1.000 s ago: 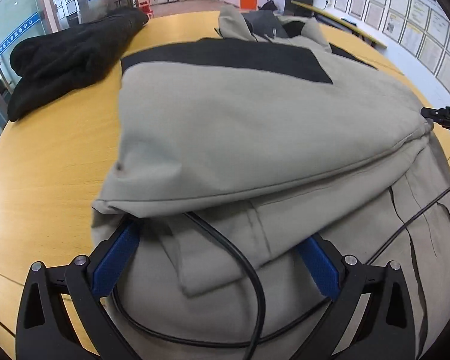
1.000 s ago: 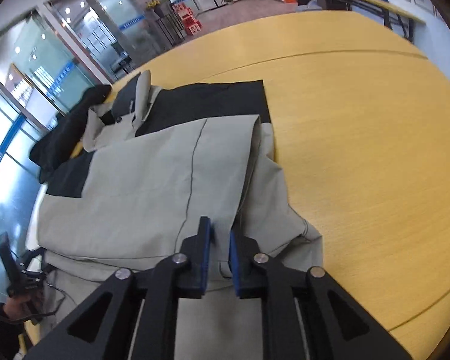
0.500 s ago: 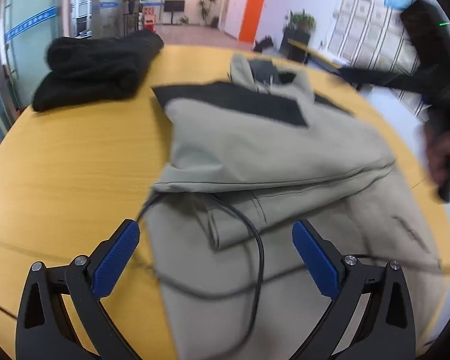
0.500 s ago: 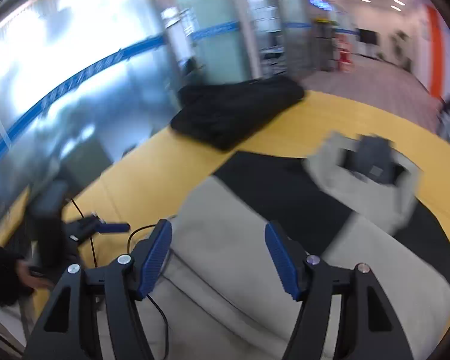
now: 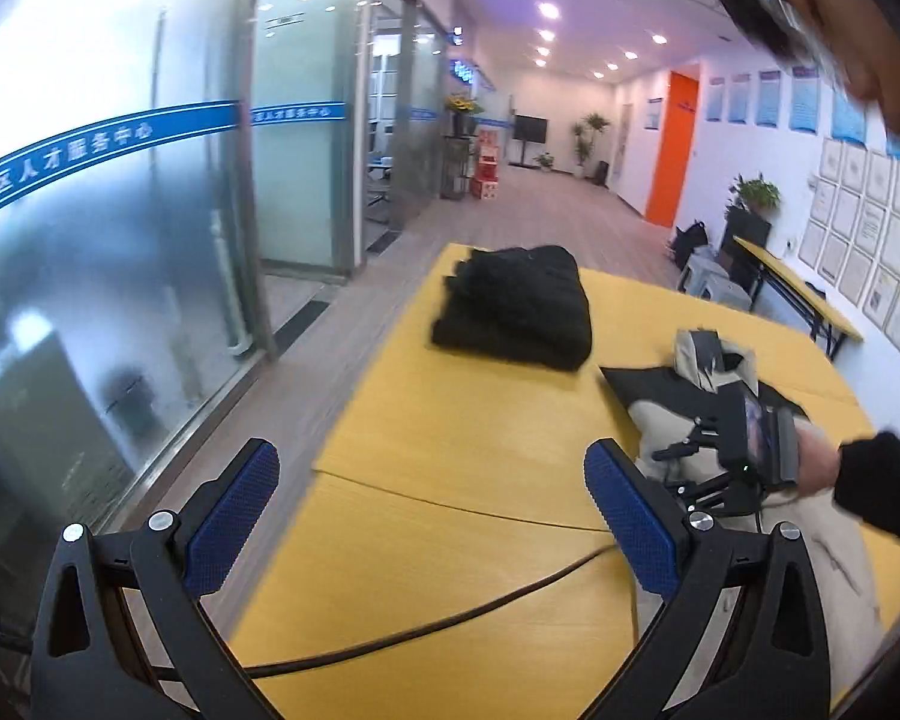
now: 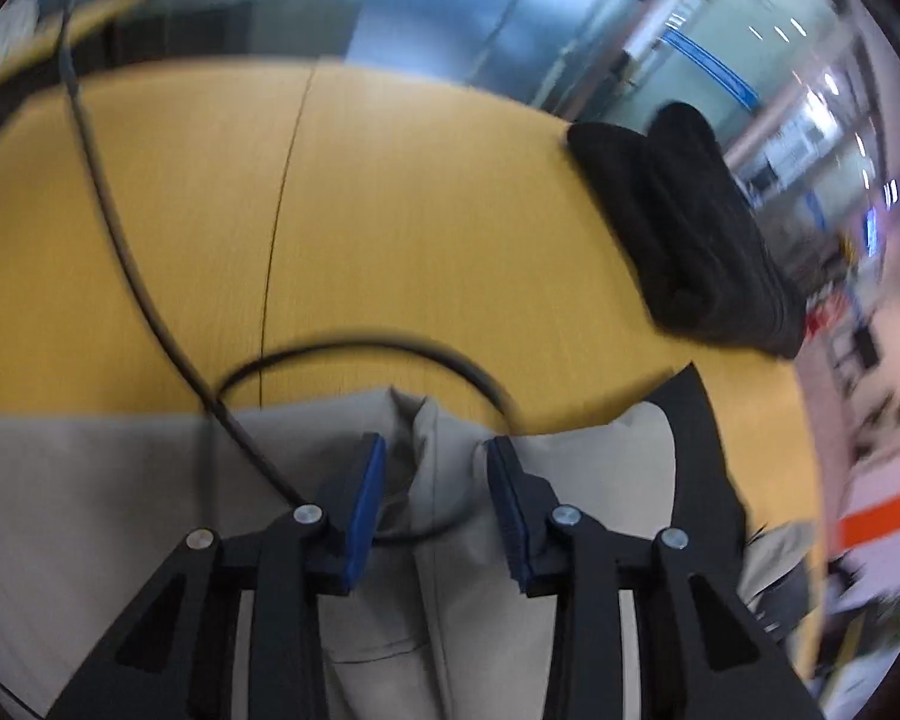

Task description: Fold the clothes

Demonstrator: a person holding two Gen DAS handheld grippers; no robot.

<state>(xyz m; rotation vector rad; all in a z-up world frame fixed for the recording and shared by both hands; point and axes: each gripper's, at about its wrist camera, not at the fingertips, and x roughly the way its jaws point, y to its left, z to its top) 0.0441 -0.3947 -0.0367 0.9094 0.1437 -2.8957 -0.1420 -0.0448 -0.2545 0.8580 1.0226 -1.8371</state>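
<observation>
A beige and black jacket (image 6: 600, 480) lies on the yellow table (image 6: 390, 228). My right gripper (image 6: 435, 450) hangs low over the jacket's left edge, open, with a raised fold of beige cloth between its blue pads, not pinched. In the left wrist view the jacket (image 5: 834, 546) lies at the right, and the right gripper's body (image 5: 744, 450) and hand sit on it. My left gripper (image 5: 426, 492) is open and empty, lifted above the table's left edge, away from the jacket.
A folded black garment (image 5: 516, 312) lies at the far left corner of the table; it also shows in the right wrist view (image 6: 684, 222). A black cable (image 5: 450, 624) runs across the table and over the jacket. The floor and a glass wall (image 5: 120, 240) are to the left.
My left gripper lifted off the jacket and swung left, off toward the table edge. My right gripper let go of the right side, opened and swung across to the jacket's left edge.
</observation>
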